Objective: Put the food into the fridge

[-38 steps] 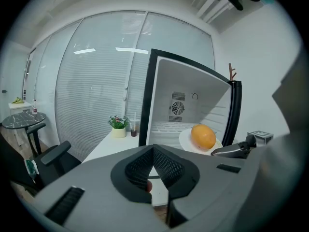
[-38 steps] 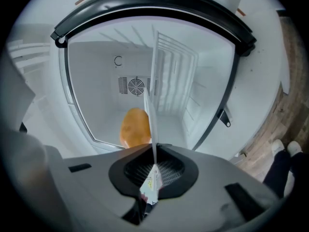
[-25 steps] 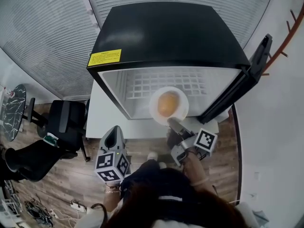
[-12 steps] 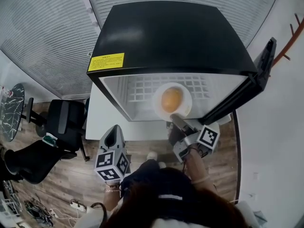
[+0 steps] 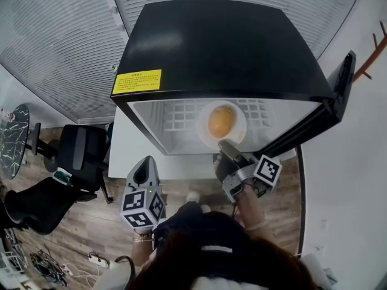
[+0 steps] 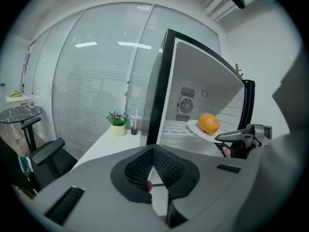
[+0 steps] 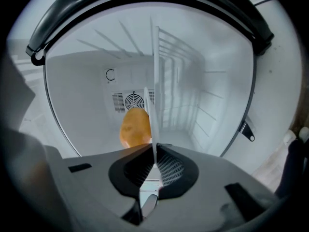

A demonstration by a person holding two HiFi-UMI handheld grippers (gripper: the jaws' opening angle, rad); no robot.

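A white plate (image 5: 237,115) with an orange (image 5: 221,120) on it is held level at the open mouth of the black mini fridge (image 5: 217,47), above its white wire shelf (image 5: 181,117). My right gripper (image 5: 228,149) is shut on the plate's near rim. In the right gripper view the plate (image 7: 149,111) shows edge-on between the jaws, the orange (image 7: 134,127) to its left. The left gripper view shows the plate (image 6: 199,130) and orange (image 6: 208,123) from the side. My left gripper (image 5: 144,175) hangs low in front of the fridge, shut and holding nothing.
The fridge door (image 5: 314,123) stands open at the right. The fridge rests on a white table (image 5: 128,153); a small potted plant (image 6: 117,123) and a cup (image 6: 133,126) stand on it. Black office chairs (image 5: 78,159) are at the left on the wooden floor.
My right gripper has carried the plate with the orange up and further into the fridge's mouth. The left gripper has stayed where it was.
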